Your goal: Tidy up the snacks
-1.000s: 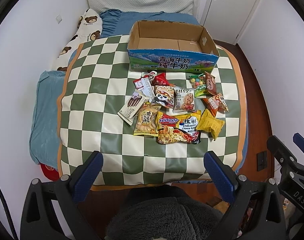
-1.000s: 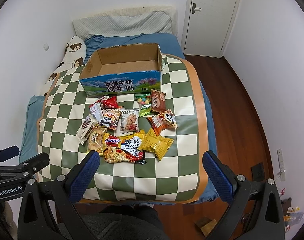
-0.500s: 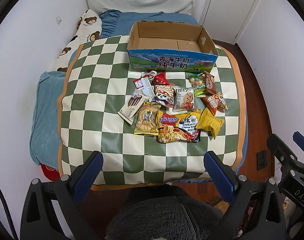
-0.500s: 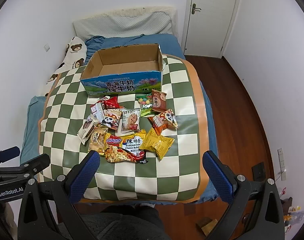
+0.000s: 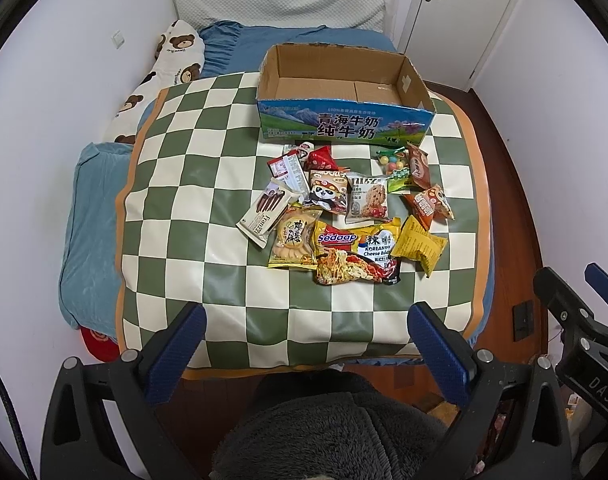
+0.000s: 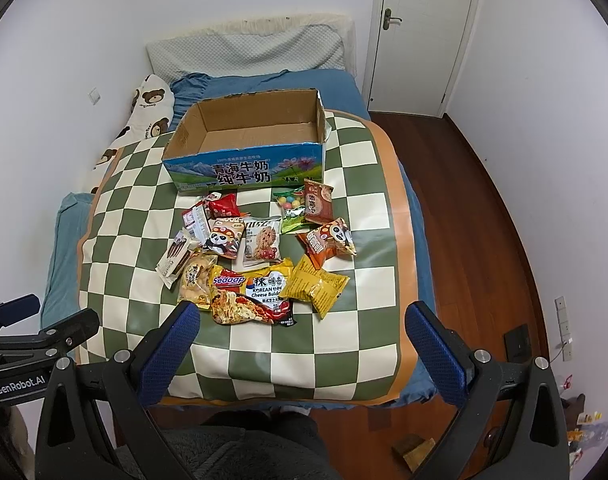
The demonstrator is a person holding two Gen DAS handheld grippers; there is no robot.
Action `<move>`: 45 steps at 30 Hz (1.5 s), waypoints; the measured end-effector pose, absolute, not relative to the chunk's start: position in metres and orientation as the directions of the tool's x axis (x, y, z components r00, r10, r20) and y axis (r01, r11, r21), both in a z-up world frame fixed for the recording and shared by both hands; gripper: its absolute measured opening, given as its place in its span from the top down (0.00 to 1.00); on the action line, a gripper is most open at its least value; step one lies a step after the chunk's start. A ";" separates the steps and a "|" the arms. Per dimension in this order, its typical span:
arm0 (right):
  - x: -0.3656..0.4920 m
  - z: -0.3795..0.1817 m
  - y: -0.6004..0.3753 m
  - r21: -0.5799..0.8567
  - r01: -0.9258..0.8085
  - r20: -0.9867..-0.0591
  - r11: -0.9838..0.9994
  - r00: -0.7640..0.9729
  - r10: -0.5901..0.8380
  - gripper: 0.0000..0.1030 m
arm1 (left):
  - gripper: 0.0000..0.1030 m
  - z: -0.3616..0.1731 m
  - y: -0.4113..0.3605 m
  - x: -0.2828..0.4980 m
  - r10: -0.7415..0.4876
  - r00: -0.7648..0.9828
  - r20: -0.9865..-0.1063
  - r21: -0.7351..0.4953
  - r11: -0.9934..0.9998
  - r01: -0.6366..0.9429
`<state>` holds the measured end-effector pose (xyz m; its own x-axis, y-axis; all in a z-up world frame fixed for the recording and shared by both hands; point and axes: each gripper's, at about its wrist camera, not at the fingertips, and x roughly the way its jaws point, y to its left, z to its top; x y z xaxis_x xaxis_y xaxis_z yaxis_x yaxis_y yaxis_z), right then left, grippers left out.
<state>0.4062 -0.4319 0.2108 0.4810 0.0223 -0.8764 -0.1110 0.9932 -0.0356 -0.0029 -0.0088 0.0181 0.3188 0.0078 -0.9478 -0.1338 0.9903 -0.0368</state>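
Several snack packets lie in a loose heap on a green-and-white checkered mat (image 5: pixel 191 184) (image 6: pixel 360 344) over a bed. Nearest me is a Sedaap noodle pack (image 5: pixel 354 254) (image 6: pixel 251 294), with a yellow packet (image 5: pixel 420 246) (image 6: pixel 318 286) to its right and a cookie packet (image 5: pixel 368 200) (image 6: pixel 261 242) behind. An empty cardboard box (image 5: pixel 344 120) (image 6: pixel 243 168) with a blue printed front stands behind the heap. My left gripper (image 5: pixel 306 356) and right gripper (image 6: pixel 304 354) both hang open over the mat's near edge, holding nothing.
A bear-print pillow (image 5: pixel 165 68) (image 6: pixel 143 116) and a white pillow (image 5: pixel 279 4) lie at the bed's head. Wooden floor (image 6: pixel 464 200) runs along the right, with a white door (image 6: pixel 420 28) beyond. A grey fuzzy garment (image 5: pixel 328 432) fills the bottom.
Both views have shifted slightly; the snacks and box sit a little lower and closer in frame. Nothing on the mat has moved, and both grippers stay open.
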 end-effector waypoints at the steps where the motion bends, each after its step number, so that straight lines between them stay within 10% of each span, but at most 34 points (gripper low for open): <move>1: 0.406 0.211 -0.432 -0.037 -0.111 -0.876 0.993 0.481 0.021 0.00 | 0.00 0.019 -0.009 -0.003 0.005 0.321 -0.947 -0.040 0.990 -0.133; 29: 0.409 0.202 -0.430 -0.004 -0.118 -0.881 0.993 0.469 0.052 0.00 | 0.00 0.017 -0.006 -0.004 0.057 0.349 -0.936 0.002 0.988 -0.154; 39: 0.486 0.050 -0.404 0.051 -0.145 -0.976 0.988 0.201 0.079 0.00 | 0.00 -0.076 0.033 0.031 0.233 0.249 -0.940 0.176 0.957 -0.233; 45: 0.515 -0.074 -0.432 0.418 0.393 -0.889 0.819 -0.007 0.458 0.00 | 0.00 -0.136 0.051 0.048 0.234 0.149 -0.961 0.194 0.951 -0.242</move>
